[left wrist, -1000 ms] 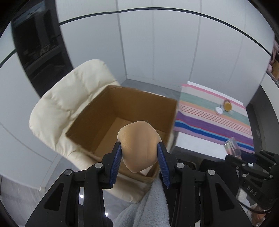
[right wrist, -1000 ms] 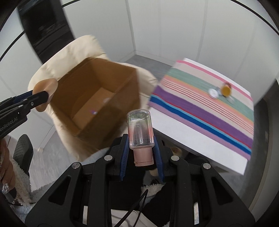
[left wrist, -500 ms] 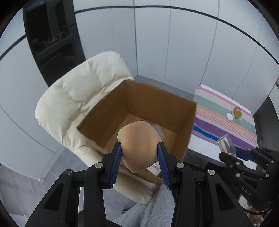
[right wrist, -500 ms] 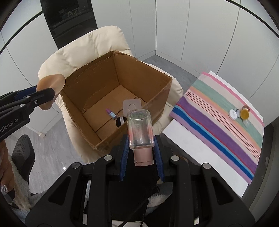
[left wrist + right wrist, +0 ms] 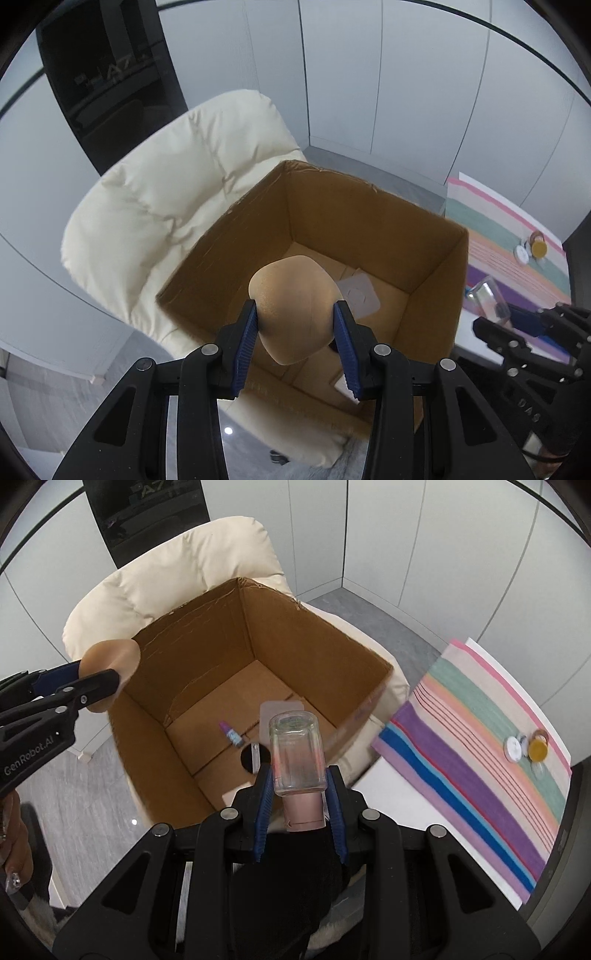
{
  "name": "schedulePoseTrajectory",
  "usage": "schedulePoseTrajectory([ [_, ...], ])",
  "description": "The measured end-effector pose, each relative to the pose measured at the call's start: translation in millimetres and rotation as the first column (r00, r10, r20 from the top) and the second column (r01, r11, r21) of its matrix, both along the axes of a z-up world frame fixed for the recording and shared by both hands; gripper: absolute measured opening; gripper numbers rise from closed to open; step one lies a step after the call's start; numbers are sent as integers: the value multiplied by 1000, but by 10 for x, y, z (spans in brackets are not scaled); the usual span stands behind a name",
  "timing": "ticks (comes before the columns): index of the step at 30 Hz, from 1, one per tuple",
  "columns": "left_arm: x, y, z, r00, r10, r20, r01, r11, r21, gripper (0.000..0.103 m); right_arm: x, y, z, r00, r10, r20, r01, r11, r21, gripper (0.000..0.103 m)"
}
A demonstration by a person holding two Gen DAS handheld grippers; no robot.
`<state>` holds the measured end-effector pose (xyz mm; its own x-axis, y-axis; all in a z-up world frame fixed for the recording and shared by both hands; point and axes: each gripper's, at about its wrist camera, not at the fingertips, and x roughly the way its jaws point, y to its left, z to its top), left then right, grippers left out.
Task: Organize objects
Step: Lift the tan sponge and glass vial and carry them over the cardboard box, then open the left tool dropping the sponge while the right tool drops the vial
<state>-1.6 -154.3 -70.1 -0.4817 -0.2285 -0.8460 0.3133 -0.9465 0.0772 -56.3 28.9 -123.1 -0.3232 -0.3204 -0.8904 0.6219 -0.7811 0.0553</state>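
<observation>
— While both claws hang over the cardboard box (image 5: 207, 686), what does each hold?
— Left claw (image 5: 295, 334) grips a tan sponge (image 5: 295, 310). Right claw (image 5: 298, 797) is clamped on a clear bottle (image 5: 295, 755), pink cap toward the wrist.
— Box location?
— On a cream chair (image 5: 166, 206), beside the striped desk (image 5: 480, 738); a small vial (image 5: 232, 735) lies inside.

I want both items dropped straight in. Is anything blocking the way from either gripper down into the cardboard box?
Nothing visible does. The cardboard box is open-topped, and the tan sponge and clear bottle hang above its opening.
</observation>
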Motion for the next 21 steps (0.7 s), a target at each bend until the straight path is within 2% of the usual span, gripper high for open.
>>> schedulePoseTrajectory([
  [5,-226,-134,46,999,30,-43,-31,999,-38,42,-306,-235,-17,1000,8,-14,-8,1000,-12,29],
  [6,-244,-158,49,998,29,-58,-32,998,-45,45,-357,-284,-14,1000,8,-19,-9,1000,-14,29],
  [7,-249,-176,47,997,25,-73,-28,999,-46,52,-401,-334,-11,1000,8,-24,-8,1000,-16,29],
  [8,-250,-185,39,997,18,-80,-21,999,-41,72,-438,-370,-5,999,17,-29,-18,999,-32,30],
  [9,-254,-192,19,997,17,-76,-20,999,-36,84,-453,-401,10,999,34,-34,-36,998,-57,31],
  [10,-260,-200,4,997,17,-71,-19,999,-30,88,-466,-441,25,997,71,-39,-74,993,-94,36],
  [12,-277,-230,-15,998,20,-64,-21,1000,-14,94,-473,-519,19,995,90,-47,-94,991,-94,96],
  [13,-286,-249,-28,998,24,-59,-24,1000,-10,95,-466,-546,11,994,89,-63,-95,991,-90,102],
  [15,-296,-295,-67,998,33,-45,-33,999,1,95,-448,-584,-9,992,95,-79,-102,990,-95,103],
  [21,-288,-478,-139,997,77,-18,-76,993,86,95,-493,-620,-109,994,91,-54,-95,992,-87,103],
])
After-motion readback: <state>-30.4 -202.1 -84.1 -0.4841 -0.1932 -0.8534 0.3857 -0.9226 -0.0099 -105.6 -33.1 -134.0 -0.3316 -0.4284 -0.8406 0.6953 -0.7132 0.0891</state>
